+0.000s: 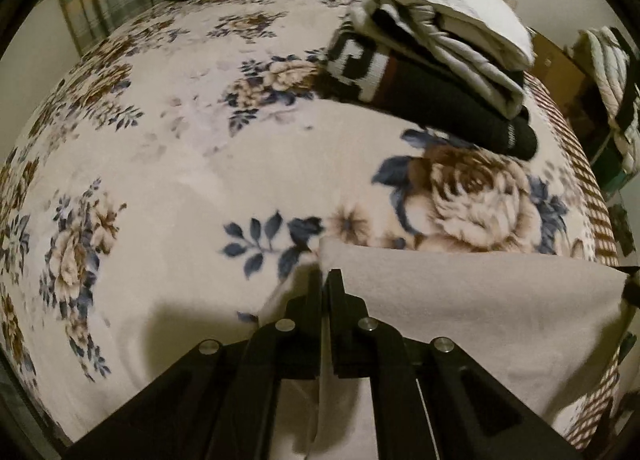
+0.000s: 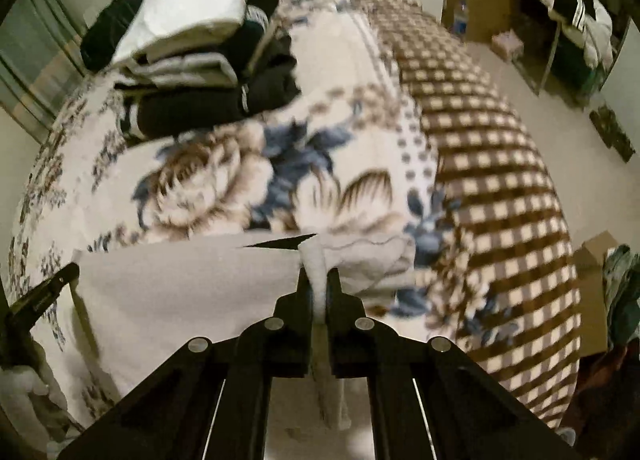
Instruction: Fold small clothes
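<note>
Grey garment [image 1: 460, 300] hung stretched between our 2 grippers, just above the floral bedspread [image 1: 180, 159]. Left gripper [image 1: 324, 280] & right gripper [image 2: 318, 280] were each clamped on a top corner. Cloth looked soft, light, floppy; we judged corners the best hold. Folded stack [image 2: 192, 59] sat behind.

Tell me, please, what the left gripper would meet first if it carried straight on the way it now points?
Probably the floral blanket just beyond the beige garment clamped in the left gripper; the stack of folded clothes lies farther off, to the right. Depth is uncertain.
</note>
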A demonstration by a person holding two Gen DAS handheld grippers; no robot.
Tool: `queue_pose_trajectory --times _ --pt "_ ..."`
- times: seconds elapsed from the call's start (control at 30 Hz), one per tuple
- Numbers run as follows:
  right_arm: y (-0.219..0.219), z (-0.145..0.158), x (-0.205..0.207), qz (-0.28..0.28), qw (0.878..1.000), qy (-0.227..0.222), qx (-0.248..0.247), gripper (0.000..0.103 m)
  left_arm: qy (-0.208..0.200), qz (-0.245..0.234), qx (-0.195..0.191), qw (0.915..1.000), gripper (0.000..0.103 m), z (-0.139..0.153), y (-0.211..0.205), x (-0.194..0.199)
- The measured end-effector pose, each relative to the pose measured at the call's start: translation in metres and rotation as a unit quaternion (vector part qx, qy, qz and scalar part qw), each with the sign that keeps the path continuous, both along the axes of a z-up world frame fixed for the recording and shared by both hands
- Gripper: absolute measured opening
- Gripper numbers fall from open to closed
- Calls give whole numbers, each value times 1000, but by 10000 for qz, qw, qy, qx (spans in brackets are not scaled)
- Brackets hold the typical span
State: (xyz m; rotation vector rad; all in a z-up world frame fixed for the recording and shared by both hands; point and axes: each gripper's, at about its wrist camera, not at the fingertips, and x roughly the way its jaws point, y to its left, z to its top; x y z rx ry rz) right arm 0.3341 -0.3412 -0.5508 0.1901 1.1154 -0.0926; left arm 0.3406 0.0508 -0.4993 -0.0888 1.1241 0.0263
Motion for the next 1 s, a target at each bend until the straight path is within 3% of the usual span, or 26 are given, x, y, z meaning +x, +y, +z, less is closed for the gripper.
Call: queue_pose_trajectory --times 0.1,0.2,0.27,0.3,0.33,0.37,0.4,0.43,0.47,0.6,0.67,0.8,0.87,1.0 --pt "-5 -5 17 -92 10000 2 12 6 150 65 -56 9999 2 -15 4 23" --pt "-10 -27 36 -211 9996 151 -104 6 575 96 -172 9982 6 -41 7 42" --pt "-15 -48 47 -250 9986 470 -47 6 712 219 -295 9968 6 -45 13 46" --pt "-18 -53 48 -296 9980 561 11 8 707 341 -451 9959 7 -42 20 44" --pt "-23 -57 47 -351 9970 671 159 19 656 483 -645 9946 10 -36 28 40" --pt "-27 -56 43 -439 9964 683 248 29 568 673 -773 9931 28 -28 37 31" --pt "-34 -51 35 -580 9956 618 398 57 463 871 -949 9906 61 -21 48 19" --pt "-39 -49 25 -698 9946 578 496 80 375 1018 -1140 9875 77 -16 56 7" --pt "-43 -46 17 -808 9936 534 585 84 288 1256 -1364 9822 88 -12 67 -10" --pt "-59 -46 -41 -1473 9774 572 1403 84 528 1955 -2158 9552 88 -21 86 -73" --pt "-61 -56 -66 -1721 9646 614 1902 84 702 2243 -2639 9355 88 -35 84 -101" --pt "-52 -98 -97 -1993 9325 788 2905 84 1026 2362 -3102 9151 88 -66 57 -118" --pt "-45 -120 -102 -2072 9188 839 3253 84 1102 2295 -3211 9122 88 -79 39 -116" --pt "-34 -149 -105 -2204 8993 629 3724 84 1059 2240 -3171 9155 88 -87 17 -104"
